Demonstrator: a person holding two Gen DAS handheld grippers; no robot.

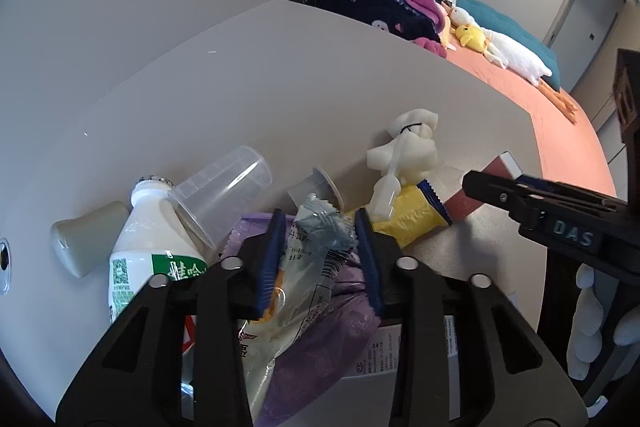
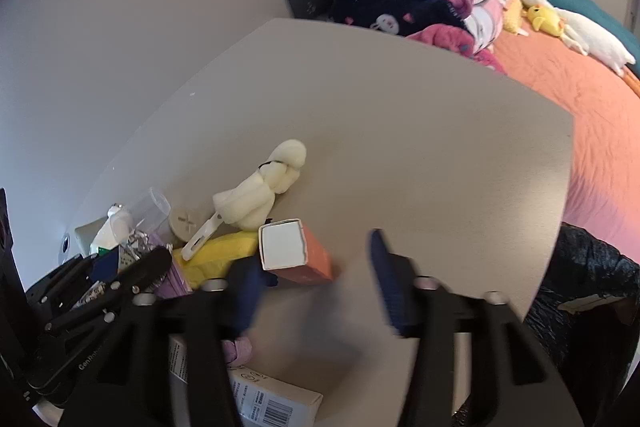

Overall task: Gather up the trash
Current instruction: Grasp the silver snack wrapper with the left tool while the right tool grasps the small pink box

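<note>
Left wrist view: the left gripper [image 1: 320, 247] stood narrowly apart around a clear crinkled wrapper [image 1: 316, 239], contact uncertain, amid trash near the table's [image 1: 280, 87] front edge. Right wrist view: the blurred right gripper [image 2: 316, 283] gaped wide, empty, beside an orange carton [image 2: 304, 259].
</note>
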